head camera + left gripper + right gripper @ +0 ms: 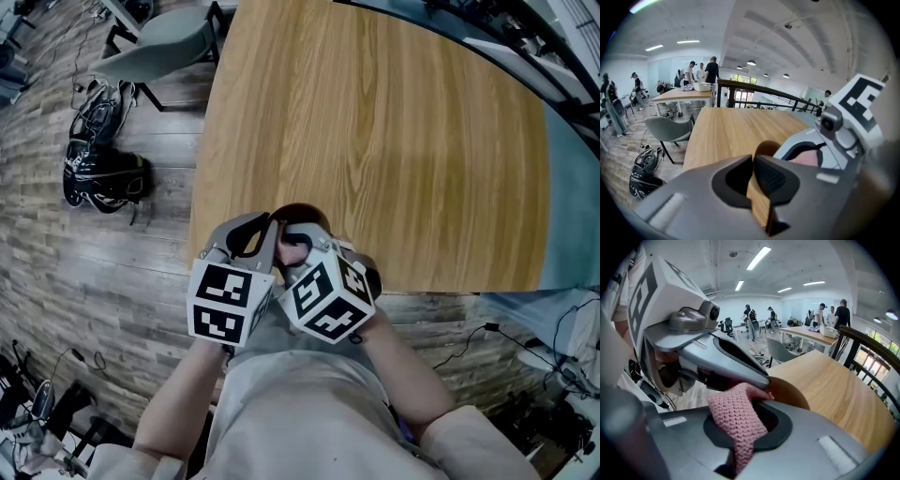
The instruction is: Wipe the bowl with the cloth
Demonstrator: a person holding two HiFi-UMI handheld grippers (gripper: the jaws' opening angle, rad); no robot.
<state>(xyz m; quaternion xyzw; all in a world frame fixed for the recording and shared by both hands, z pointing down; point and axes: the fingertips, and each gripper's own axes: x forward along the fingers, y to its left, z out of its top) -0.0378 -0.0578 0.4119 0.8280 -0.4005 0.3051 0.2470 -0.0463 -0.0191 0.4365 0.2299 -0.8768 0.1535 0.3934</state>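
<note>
Head view: plank floor (131,281) and a chair (159,47) lie left of the table (394,141), whose wide top stretches away rightward. At its near edge the left gripper (269,227) clamps the rim of the brown wooden bowl (792,397). The right gripper (305,244) pinches a pink knitted cloth (736,423) at the bowl.

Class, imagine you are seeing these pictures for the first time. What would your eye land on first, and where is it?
The pink knitted cloth stands out most: it is clamped in the right gripper and fills the foreground of the right gripper view. Just beside it, the left gripper pinches the rim of a brown wooden bowl. Both are at the near edge of the wide wooden table.
</note>
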